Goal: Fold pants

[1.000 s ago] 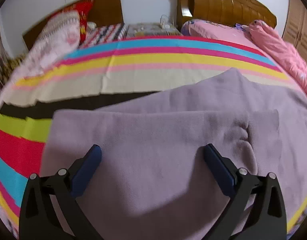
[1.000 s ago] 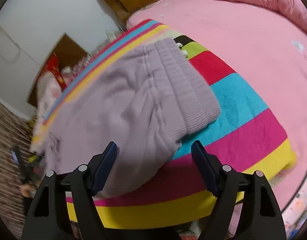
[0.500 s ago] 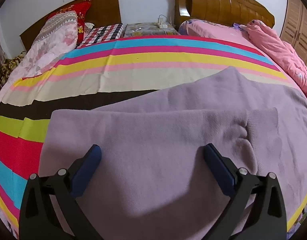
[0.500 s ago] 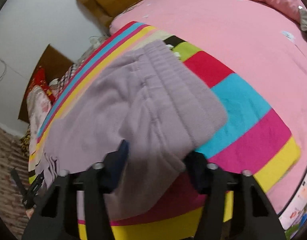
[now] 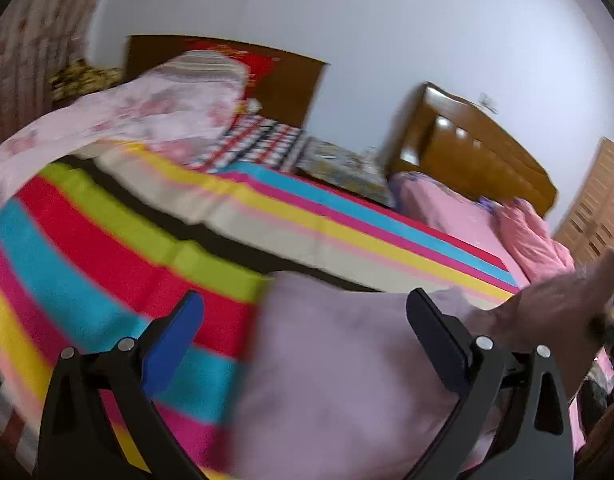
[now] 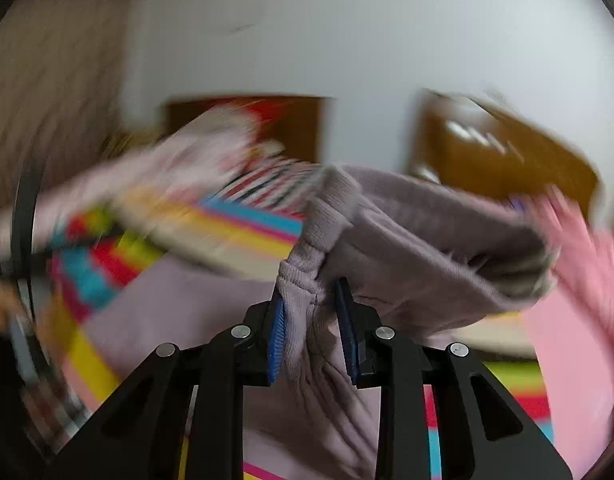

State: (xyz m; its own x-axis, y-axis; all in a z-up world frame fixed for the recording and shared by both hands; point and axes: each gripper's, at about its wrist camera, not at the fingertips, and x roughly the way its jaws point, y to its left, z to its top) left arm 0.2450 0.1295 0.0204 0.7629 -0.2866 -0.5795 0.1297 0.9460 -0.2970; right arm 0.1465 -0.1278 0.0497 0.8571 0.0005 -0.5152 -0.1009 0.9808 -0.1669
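The lilac knit pants (image 5: 347, 364) lie on the striped bedspread (image 5: 107, 264). My left gripper (image 5: 307, 320) is open and empty, its fingers over the pants' left edge. In the right wrist view my right gripper (image 6: 313, 320) is shut on the bunched ribbed waistband of the pants (image 6: 419, 240), lifting it off the bed so the cloth hangs folded over to the right. The view is blurred by motion. A bare hand (image 5: 563, 300) shows at the right in the left wrist view.
A floral quilt (image 5: 119, 116) and pillows lie at the far left by a wooden headboard (image 5: 291, 80). A second bed with a pink sheet (image 5: 455, 212), a pink duvet (image 5: 535, 240) and a wooden headboard (image 5: 467, 148) stands to the right.
My right gripper has closed on the pants' waistband and lifted it, swinging fast. My left gripper has shifted left and tilted up, staying open.
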